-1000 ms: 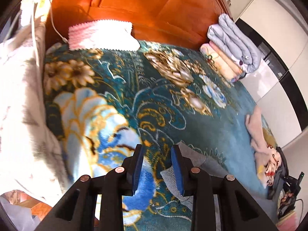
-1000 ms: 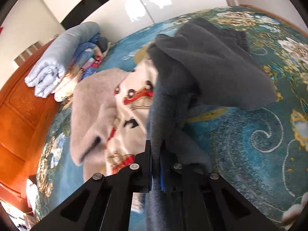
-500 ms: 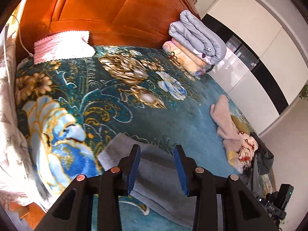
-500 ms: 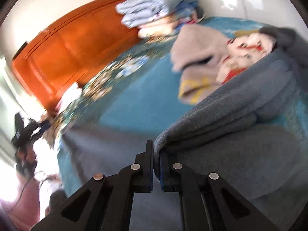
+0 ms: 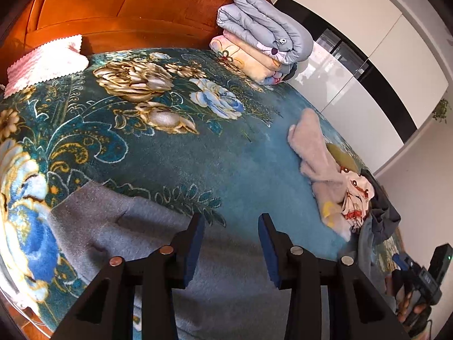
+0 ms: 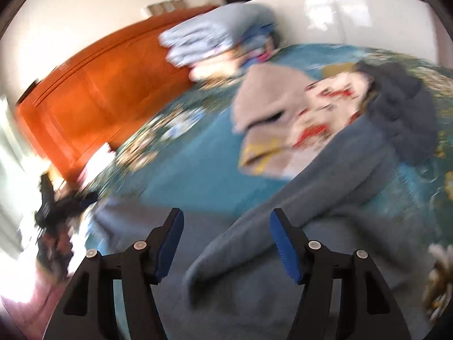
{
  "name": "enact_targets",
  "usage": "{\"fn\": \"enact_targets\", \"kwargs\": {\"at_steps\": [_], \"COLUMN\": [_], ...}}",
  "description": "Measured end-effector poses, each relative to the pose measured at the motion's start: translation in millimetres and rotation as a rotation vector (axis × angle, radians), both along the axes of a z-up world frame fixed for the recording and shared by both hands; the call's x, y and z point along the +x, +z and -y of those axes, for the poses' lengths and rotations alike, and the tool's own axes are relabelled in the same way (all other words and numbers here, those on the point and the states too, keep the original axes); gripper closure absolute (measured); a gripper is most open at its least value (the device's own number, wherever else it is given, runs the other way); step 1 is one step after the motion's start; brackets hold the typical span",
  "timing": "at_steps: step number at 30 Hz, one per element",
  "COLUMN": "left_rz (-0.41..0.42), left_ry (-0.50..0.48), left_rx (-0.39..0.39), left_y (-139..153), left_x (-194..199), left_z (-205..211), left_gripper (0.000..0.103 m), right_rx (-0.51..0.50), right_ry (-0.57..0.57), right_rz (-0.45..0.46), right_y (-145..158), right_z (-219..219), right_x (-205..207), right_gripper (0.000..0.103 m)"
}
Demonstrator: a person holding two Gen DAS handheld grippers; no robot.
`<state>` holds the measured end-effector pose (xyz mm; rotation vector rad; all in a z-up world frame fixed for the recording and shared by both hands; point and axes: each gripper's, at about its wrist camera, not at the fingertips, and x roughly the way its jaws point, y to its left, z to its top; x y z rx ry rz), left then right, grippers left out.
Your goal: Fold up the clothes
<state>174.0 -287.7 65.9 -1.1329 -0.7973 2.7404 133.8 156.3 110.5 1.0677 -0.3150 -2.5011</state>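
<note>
Grey garment (image 5: pixel 119 226) lies spread on the bed (image 5: pixel 226 153) beneath me. My left gripper (image 5: pixel 230 243) and right gripper (image 6: pixel 226 243) both have fingers apart, holding nothing; probably laid flat for folding.

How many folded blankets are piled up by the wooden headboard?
3 that I can see: a gray-blue quilt on top, a peach flowery blanket under it, and a bit of a colorful one peeking out at the bottom. More may be hidden inside.
</note>
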Motion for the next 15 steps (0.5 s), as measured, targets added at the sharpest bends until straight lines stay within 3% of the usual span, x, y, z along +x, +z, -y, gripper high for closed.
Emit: {"fn": "enact_targets", "kwargs": {"at_steps": [2,7,11,12,13,15], "left_rz": [-0.009,-0.014,-0.027,-0.034,-0.046,-0.076], "left_ry": [0.007,0.028,0.085,0.096,0.106,0.109], "left_rx": [-0.024,-0.076,-0.021,-0.003,0.016,0.051], "left_y": [0.8,-1.6,-0.1,1.4,3.1,3.6], "left_x": [-6.1,-15.1,-28.2,-31.8,-34.4,-34.9], "left_z": [-4.3,3.5,31.2,37.0,41.9,49.4], "left_gripper": [0.058,0.054,0.053,0.053,0.053,0.053], "right_rx": [-0.011,-0.037,-0.075,-0.097,-0.119,-0.178], "right_ry": [-0.141,-0.453,-0.659,-0.695,-0.731,-0.770], "right_rz": [0.011,0.126,0.180,0.221,0.261,0.308], "right_y": [0.5,-33.5,-59.2,-67.7,-76.1,-88.7], "right_z": [-16.7,-51.2,-82.0,-90.2,-98.2,-108.7], "right_x": [-40.8,-133.2,-166.2,-170.8,-175.3,-177.6], "right_gripper": [0.038,0.038,0.040,0.053,0.076,0.090]}}
